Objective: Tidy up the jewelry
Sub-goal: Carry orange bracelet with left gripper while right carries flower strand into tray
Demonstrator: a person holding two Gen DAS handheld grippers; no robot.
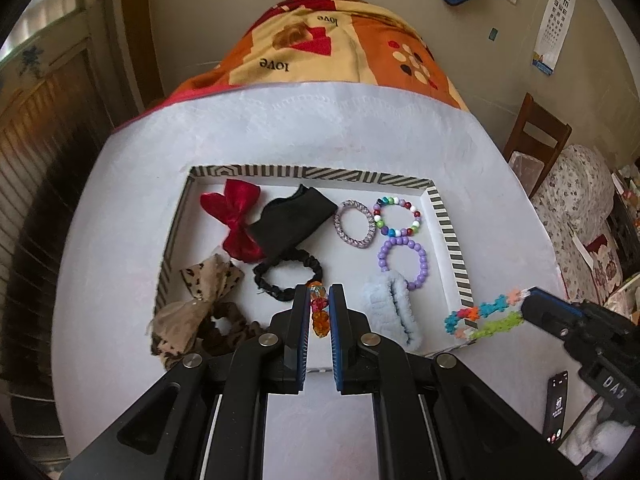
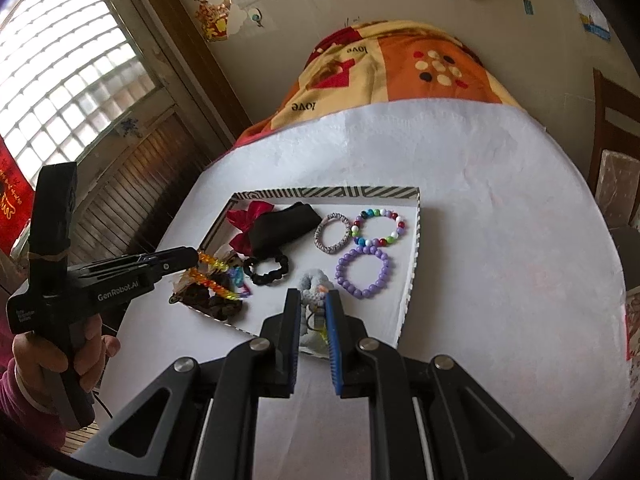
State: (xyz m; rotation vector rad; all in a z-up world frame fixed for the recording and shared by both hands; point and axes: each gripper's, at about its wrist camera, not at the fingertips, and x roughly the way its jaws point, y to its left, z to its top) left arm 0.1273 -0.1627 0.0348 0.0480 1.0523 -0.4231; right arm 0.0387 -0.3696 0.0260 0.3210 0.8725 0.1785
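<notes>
Placement is the step in hand: the left gripper (image 1: 319, 312) has its jaws pinching a crystal bead bracelet (image 2: 214, 276) above the near left part of the striped tray (image 1: 450, 236), while the right gripper (image 2: 313, 320) pinches a bright star-link bracelet (image 1: 486, 316) over the tray's near right corner. Judging from the purple bead bracelet (image 1: 403, 264) and multicoloured bead bracelet (image 1: 397, 217) lying at the right, each held piece next needs lowering onto bare tray floor and releasing, clear of the black scrunchie (image 1: 287, 278) and fluffy blue scrunchie (image 1: 390, 312).
</notes>
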